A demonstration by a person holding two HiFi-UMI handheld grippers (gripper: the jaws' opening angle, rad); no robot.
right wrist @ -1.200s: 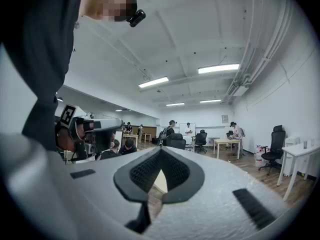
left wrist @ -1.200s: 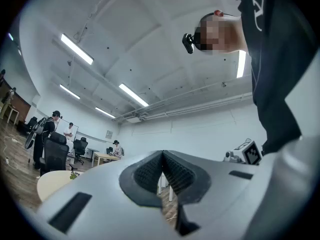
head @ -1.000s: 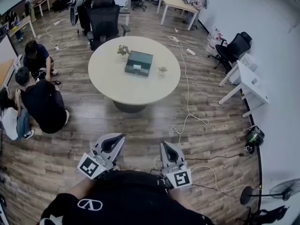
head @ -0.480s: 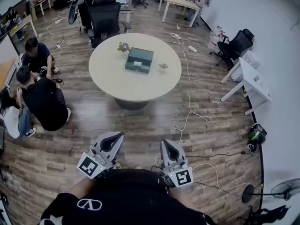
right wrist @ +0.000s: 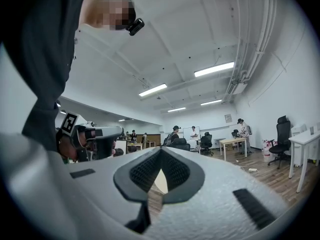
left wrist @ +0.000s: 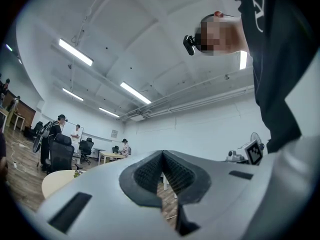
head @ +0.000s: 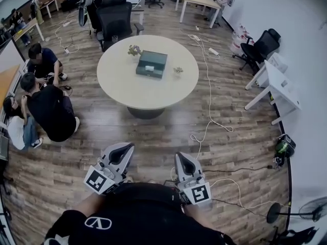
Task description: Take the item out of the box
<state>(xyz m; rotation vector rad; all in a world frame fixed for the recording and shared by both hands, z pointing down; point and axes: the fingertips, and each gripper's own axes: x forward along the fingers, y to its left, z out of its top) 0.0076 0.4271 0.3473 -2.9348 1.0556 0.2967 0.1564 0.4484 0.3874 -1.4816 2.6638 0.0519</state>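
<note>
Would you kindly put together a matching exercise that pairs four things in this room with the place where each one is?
Things:
1. dark green box
2. black office chair
3. white cable
4. standing fan

Places:
A. trailing over the wooden floor, right of the round table
B. lower right corner of the head view
C. on top of that table
D. just beyond the table's far edge

Pairs: 1-C, 2-D, 3-A, 4-B.
</note>
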